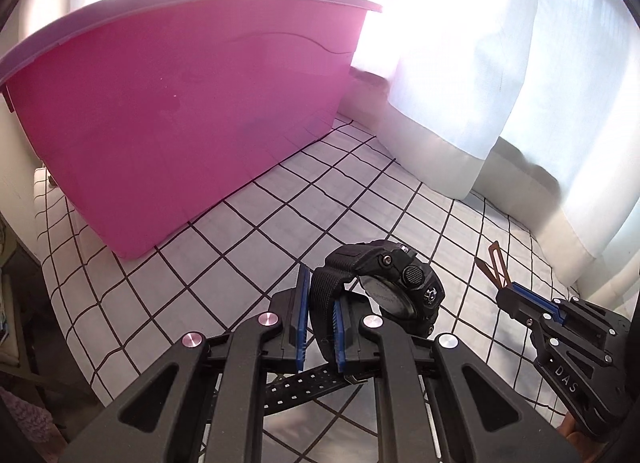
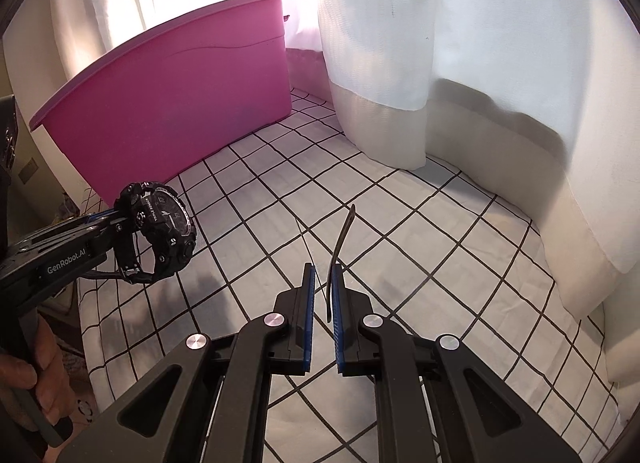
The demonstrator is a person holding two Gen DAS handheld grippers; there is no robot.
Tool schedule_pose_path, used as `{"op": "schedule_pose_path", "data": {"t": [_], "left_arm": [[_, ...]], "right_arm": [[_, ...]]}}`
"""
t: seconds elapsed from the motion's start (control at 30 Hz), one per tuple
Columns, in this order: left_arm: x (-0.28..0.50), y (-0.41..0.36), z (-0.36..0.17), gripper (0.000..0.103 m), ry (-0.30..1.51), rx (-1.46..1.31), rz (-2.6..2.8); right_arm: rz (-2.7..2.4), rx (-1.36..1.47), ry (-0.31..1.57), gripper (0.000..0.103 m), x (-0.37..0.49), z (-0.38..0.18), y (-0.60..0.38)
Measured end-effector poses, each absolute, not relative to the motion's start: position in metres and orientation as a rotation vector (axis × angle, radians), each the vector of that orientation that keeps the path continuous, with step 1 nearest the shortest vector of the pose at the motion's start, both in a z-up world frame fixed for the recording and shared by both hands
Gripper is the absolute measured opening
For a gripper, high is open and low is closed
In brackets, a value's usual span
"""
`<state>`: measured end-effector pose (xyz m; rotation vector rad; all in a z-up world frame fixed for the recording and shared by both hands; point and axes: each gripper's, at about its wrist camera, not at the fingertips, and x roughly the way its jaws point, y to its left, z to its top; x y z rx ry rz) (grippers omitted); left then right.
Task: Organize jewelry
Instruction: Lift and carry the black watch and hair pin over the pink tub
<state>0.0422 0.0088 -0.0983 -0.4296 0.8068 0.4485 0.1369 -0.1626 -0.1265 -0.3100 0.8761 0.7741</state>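
Big pink plastic bin [image 1: 180, 111] stands beyond the fingers of both grippers, up and left, on a white cloth with black grid lines [image 1: 320, 191]; what lies under the cloth can't be told. White curtain [image 1: 500, 83] hangs ahead and right of the fingers, hem touching the cloth. Left gripper [image 1: 320, 311] fingers narrow, clamped on the strap of a black digital-analog wristwatch [image 1: 400, 283]; watch case sticks out just right of the fingertips, lifted off the cloth, loose strap end hanging below the fingers. Right gripper [image 2: 323, 311] fingers narrow, pinching a thin brown strap [image 2: 340, 247] that rises past the fingertips, lying against the right-hand pad. A hand [image 2: 28, 375] grips the left gripper's handle.
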Motion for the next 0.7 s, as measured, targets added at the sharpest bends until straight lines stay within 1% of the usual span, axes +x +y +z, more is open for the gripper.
{"op": "schedule_pose_path", "data": {"t": [0.37,0.7], "left_arm": [[0.018,-0.012,-0.038,0.011,0.782,-0.4,0.449],[-0.016,-0.018,0.03,0.011,0.727,-0.383,0.5]], "right_arm": [[0.792,-0.303,0.83,0.008,0.117,-0.066,-0.181],[0.855,-0.321,0.741,0.008,0.094,0.001,-0.182]]}}
